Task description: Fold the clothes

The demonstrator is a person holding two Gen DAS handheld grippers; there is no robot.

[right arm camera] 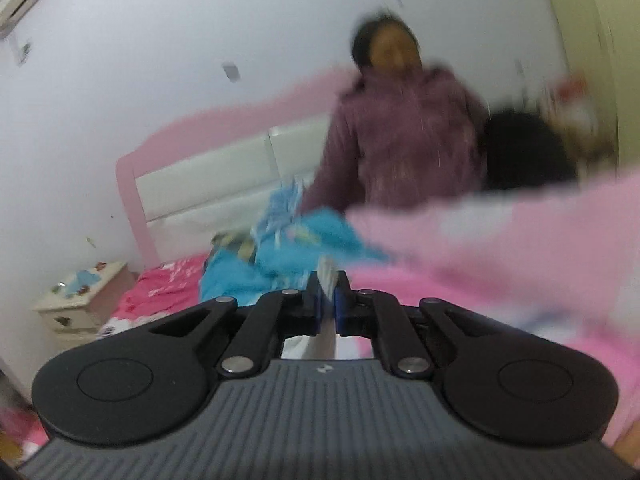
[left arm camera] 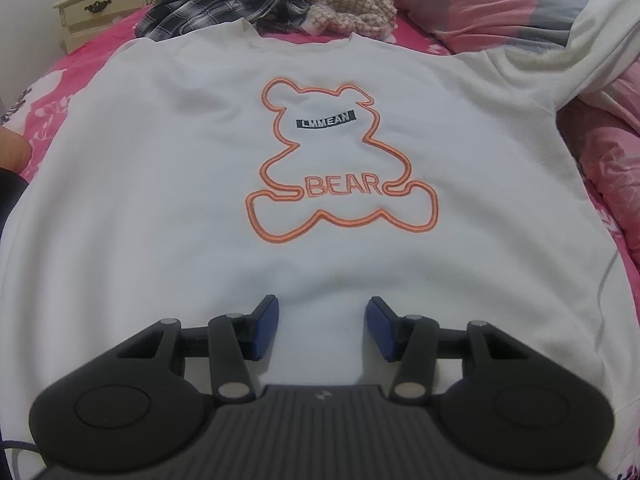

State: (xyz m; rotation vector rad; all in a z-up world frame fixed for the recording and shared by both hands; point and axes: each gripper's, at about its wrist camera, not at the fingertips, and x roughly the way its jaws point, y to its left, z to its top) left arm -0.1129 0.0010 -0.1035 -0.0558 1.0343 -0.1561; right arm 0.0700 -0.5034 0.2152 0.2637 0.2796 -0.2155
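A white sweatshirt (left arm camera: 180, 200) with an orange bear outline and the word BEAR (left arm camera: 340, 160) lies spread face up on the pink bed. My left gripper (left arm camera: 322, 320) hovers over its lower hem, open, with only flat fabric beneath the blue pads. The sweatshirt's right sleeve (left arm camera: 600, 32) rises off the bed toward the upper right corner. In the blurred right wrist view, my right gripper (right arm camera: 327, 292) is shut on a thin strip of white fabric (right arm camera: 326, 274), which also hangs below the jaws.
A heap of plaid and checked clothes (left arm camera: 248, 8) lies past the collar. Pink quilt and pillows (left arm camera: 480, 12) lie on the right. A cream nightstand (left arm camera: 108, 4) stands at the left. A person in a purple jacket (right arm camera: 400, 140) sits by the headboard (right arm camera: 200, 168), near blue cloth (right arm camera: 280, 256).
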